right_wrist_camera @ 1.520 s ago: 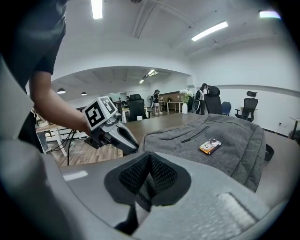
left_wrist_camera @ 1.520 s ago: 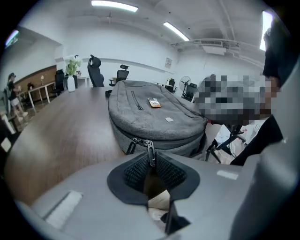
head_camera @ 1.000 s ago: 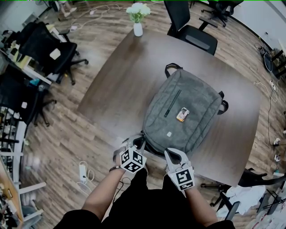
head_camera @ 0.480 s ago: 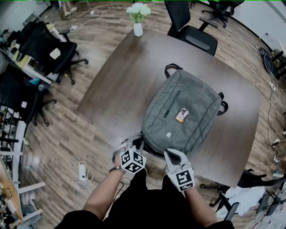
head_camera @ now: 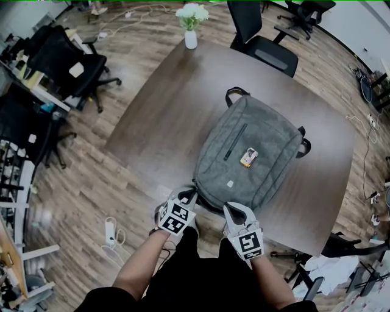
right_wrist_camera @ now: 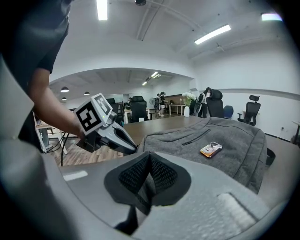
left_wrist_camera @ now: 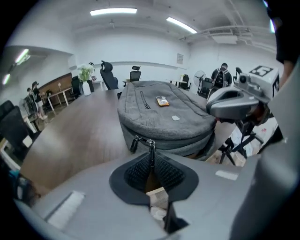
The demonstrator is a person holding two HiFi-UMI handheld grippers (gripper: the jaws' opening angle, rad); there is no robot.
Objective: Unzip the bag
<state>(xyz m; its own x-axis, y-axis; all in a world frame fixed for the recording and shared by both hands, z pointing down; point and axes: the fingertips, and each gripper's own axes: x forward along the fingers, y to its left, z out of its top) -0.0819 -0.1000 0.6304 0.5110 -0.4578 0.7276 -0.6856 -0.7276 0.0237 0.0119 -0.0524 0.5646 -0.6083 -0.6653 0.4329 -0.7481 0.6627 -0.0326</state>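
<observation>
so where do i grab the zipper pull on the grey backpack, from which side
Grip the zipper pull by its thin hanging tab, coming from the near end of the backpack. It dangles upright on the side wall, narrow enough for fingers to close across. The left gripper, jaws just closing, pinches it there.

Dark wooden table (head_camera: 158, 122) fills the middle of the head view; at its far corner a white vase (head_camera: 191, 40) stands upright, pale flowers (head_camera: 191, 13) on top; black office chair (head_camera: 263, 46) just beyond the far edge; more black chairs (head_camera: 67, 64) off left on the plank floor (head_camera: 91, 180); white power strip (head_camera: 110, 231) lying down there too.
</observation>
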